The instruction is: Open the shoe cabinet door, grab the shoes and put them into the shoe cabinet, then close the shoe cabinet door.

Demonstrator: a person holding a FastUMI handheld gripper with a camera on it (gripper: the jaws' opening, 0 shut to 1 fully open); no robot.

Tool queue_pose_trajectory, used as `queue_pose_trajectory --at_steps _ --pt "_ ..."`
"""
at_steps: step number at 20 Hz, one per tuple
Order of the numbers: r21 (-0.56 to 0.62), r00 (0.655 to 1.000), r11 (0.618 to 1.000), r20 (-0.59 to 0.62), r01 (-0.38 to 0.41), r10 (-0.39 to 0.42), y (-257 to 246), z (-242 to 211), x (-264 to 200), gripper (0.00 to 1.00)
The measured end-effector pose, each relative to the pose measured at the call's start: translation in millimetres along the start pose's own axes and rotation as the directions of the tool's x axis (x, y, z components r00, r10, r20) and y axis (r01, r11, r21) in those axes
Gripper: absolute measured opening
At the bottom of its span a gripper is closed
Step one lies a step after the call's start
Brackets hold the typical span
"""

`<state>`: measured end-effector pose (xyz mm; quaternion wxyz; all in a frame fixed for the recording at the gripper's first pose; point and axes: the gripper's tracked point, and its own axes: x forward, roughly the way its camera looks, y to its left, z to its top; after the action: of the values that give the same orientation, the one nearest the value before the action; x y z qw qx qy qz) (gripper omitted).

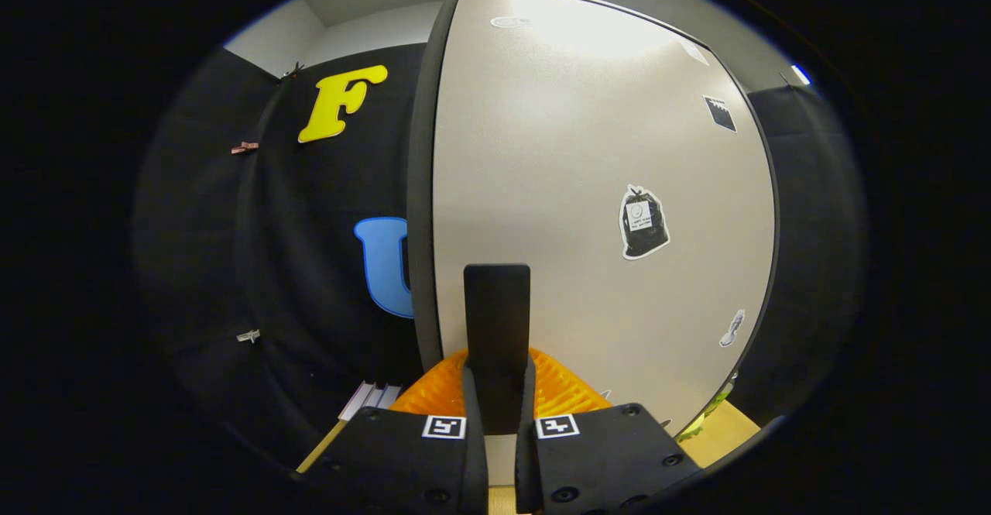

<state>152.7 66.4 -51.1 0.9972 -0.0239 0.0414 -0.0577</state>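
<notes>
The shoe cabinet door [588,159] is a pale grey panel with a dark rim and a few stickers, standing close in front of me. A black upright handle [496,306] sticks out from its lower part. My gripper [498,395] is shut on the lower end of this handle, one finger pressing on each side. The door's dark left edge [422,190] shows, with the booth's black wall beyond it. A yellow-green thing [701,424], perhaps a shoe, peeks out under the door's lower right corner; most of it is hidden.
A wooden surface [732,431] lies below the door on the right and runs on under the fingers. A small white ribbed object [372,399] rests at the foot of the black wall, left of the fingers. A few clips hang on the wall cloth.
</notes>
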Motion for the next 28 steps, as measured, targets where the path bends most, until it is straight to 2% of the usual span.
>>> queue_pose_trajectory --at_steps 7,12,18,23,28 --pt "-0.001 0.998 0.998 -0.001 -0.06 0.06 -16 -1 -62 0.18" --pt "0.012 0.996 0.996 0.009 -0.086 0.086 -48 -1 -122 0.18" --pt "0.019 0.983 0.983 -0.013 -0.183 0.184 -81 -3 -175 0.18" --pt "0.012 0.96 0.961 -0.024 -0.277 0.277 -121 -2 -211 0.17" --pt "0.03 0.953 0.954 -0.031 -0.299 0.3 -173 1 -237 0.17"
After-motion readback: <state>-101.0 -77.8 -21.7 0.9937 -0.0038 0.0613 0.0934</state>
